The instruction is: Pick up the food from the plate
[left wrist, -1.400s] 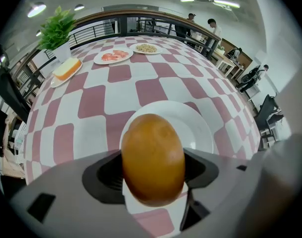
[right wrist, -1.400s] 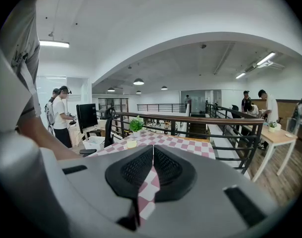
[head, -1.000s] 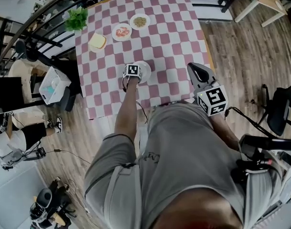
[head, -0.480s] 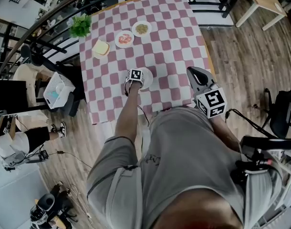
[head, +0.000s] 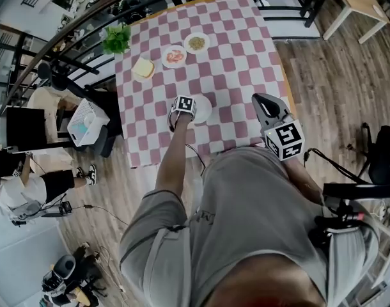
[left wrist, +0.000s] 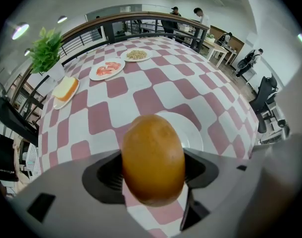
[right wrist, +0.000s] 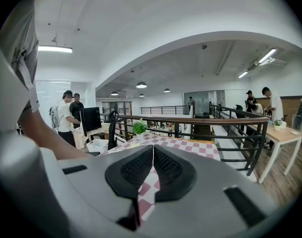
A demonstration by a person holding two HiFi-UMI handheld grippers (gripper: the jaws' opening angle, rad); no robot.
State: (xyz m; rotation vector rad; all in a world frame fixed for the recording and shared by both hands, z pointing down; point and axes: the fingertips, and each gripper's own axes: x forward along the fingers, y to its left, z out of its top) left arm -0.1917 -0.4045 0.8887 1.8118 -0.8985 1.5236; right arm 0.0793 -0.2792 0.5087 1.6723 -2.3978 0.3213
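Observation:
My left gripper (left wrist: 153, 170) points straight down and is shut on a golden-brown bread roll (left wrist: 152, 157), its pads pressing both sides. The roll hangs just above an otherwise bare white plate (left wrist: 194, 133) on the pink-and-white checked table (head: 240, 56). In the head view the left gripper (head: 184, 106) covers that plate's (head: 203, 110) left part, and the roll is hidden there. My right gripper (head: 266, 105) hovers over the table's near right edge, aimed almost level. Its jaws are shut with nothing between them, as the right gripper (right wrist: 152, 157) view shows.
At the table's far side stand three plates: a yellow slice (head: 143, 68), red-and-white food (head: 176, 57), and grains (head: 196, 43). A potted plant (head: 117, 39) marks the far left corner. A black railing runs behind the table, with a white basket (head: 86, 121) to the left.
The head view has drifted a little, so the table sits further right in the frame. Both grippers keep their places over the table, and the left stays at the white plate.

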